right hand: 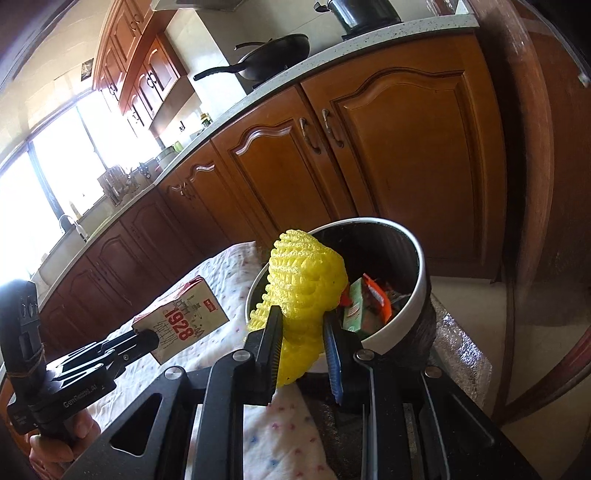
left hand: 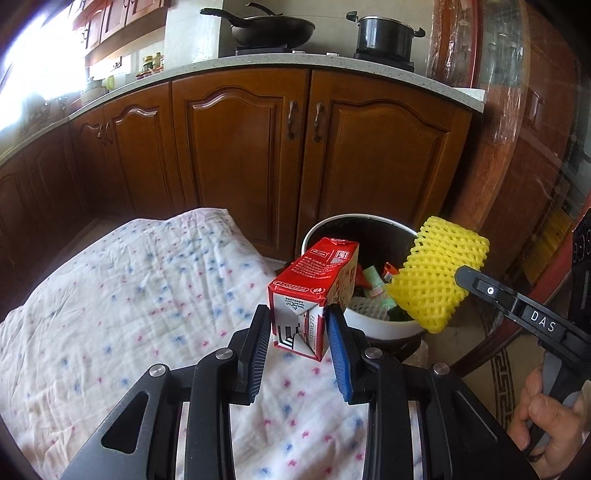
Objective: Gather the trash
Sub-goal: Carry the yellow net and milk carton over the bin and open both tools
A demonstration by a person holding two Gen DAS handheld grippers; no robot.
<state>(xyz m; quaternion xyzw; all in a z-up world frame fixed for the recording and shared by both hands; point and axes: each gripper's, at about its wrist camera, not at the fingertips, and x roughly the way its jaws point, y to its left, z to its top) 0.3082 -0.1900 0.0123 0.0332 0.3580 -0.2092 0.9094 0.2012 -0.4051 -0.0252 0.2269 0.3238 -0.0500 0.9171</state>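
My left gripper (left hand: 298,325) is shut on a red and white milk carton (left hand: 314,291), lifted above the patterned cloth (left hand: 122,295) beside the white trash bin (left hand: 384,326). My right gripper (right hand: 301,328) is shut on a yellow foam fruit net (right hand: 304,291), which hangs over the near rim of the bin (right hand: 406,317). In the left wrist view the yellow foam net (left hand: 436,273) shows at the right, above the bin's edge, held by the right gripper's finger (left hand: 491,291). In the right wrist view the carton (right hand: 184,321) appears at the left, over the cloth. The bin holds several wrappers (right hand: 369,299).
Brown kitchen cabinets (left hand: 258,155) stand behind the bin, with a wok (left hand: 269,27) and a pot (left hand: 384,35) on the counter. A dark wooden frame (right hand: 532,184) rises at the right. The bin rests on a silvery mat (right hand: 458,350). A hand (left hand: 543,417) grips the right tool's handle.
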